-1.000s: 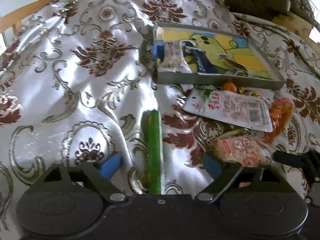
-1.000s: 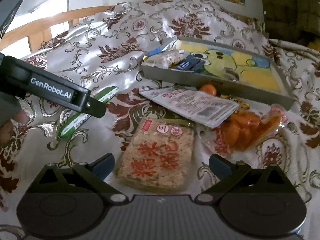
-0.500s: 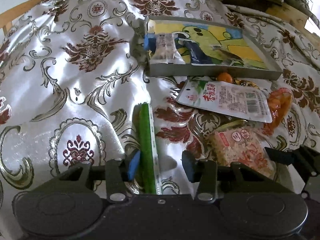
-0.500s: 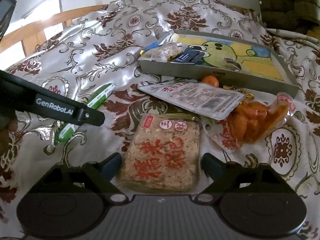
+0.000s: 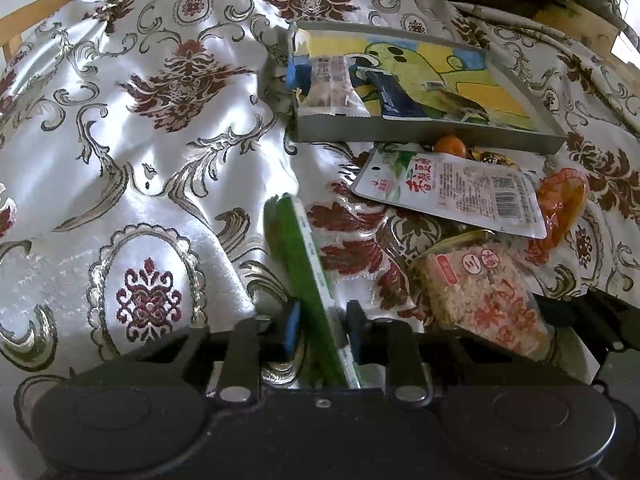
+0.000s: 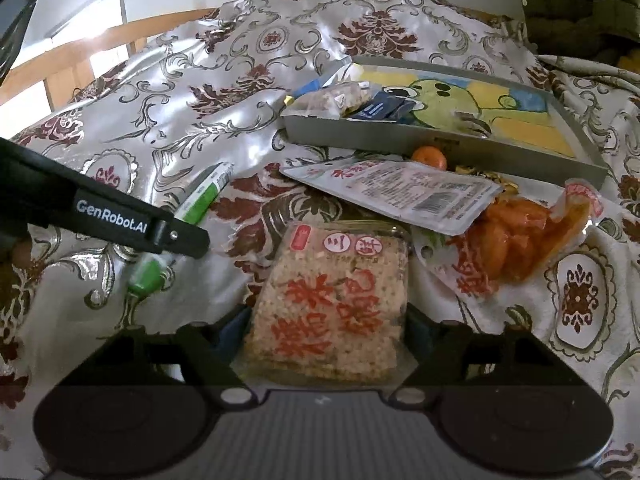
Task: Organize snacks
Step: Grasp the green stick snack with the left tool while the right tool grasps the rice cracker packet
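Cloth (image 5: pixel 168 128): shiny white brocade with maroon and grey scrolls, rumpled, under everything.

Tray (image 5: pixel 424 133): grey, shallow, far side of the cloth, parrot drawing on its floor. Inside, at its left end, a clear wrapper (image 5: pixel 332 88) and a dark blue packet (image 5: pixel 394 98); the wrapper overhangs the near wall.

White pouch (image 5: pixel 452 192): flat, red characters and a barcode, lying just in front of the tray, its right edge over the orange bag (image 5: pixel 560 208). The orange bag sits to the right, red-printed, glossy.

Rice cake (image 6: pixel 332 300): square, clear-wrapped, red characters, near side of the pouch. My right gripper (image 6: pixel 324 332) has a finger on each side of it, jaws wide; whether the pads touch the wrap I cannot tell.

Green stick (image 5: pixel 308 280): long thin pack, green with a white edge, left of the rice cake. My left gripper (image 5: pixel 320 332) is clenched on its near end, pads against both sides. In the right view the stick's far end shows past the left gripper's black arm.

Orange ball (image 5: pixel 450 145): small, against the tray's near wall, above the pouch. Gold wrapper (image 5: pixel 486 157) just beside it.
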A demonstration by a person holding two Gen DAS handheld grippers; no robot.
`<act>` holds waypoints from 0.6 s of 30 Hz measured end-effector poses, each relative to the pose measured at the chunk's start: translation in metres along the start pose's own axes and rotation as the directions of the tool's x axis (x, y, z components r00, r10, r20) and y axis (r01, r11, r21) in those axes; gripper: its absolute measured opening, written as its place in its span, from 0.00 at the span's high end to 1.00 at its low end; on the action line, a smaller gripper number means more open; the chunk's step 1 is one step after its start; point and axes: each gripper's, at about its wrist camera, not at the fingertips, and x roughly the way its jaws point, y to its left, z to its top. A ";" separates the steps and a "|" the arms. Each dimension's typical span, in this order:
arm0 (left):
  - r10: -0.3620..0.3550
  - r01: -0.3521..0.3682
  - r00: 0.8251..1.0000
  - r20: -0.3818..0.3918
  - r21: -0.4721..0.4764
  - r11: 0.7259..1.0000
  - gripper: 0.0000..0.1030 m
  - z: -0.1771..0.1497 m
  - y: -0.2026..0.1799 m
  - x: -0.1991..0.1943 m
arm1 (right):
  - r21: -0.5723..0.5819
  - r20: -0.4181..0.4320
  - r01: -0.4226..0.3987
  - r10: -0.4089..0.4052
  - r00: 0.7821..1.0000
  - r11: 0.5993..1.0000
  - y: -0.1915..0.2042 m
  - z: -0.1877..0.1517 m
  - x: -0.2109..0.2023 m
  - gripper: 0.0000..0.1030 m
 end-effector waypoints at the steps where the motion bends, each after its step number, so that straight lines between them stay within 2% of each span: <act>1: -0.001 0.001 1.000 0.002 -0.001 1.000 0.75 0.000 0.000 0.000 | -0.003 0.000 0.001 -0.001 1.000 1.000 0.000 0.000 0.000 0.21; 6: -0.020 0.020 1.000 0.000 -0.022 1.000 0.77 -0.003 -0.001 -0.003 | -0.008 0.004 0.003 -0.003 1.000 1.000 0.002 -0.001 -0.001 0.23; 12: -0.116 0.110 0.993 -0.035 -0.146 0.983 0.80 -0.011 0.002 -0.010 | -0.021 0.003 -0.026 0.026 1.000 0.999 0.004 -0.004 -0.010 0.23; 18: -0.129 0.120 0.991 -0.038 -0.170 0.978 0.81 -0.018 -0.001 -0.019 | -0.062 0.013 -0.022 0.023 1.000 0.998 0.009 -0.008 -0.020 0.23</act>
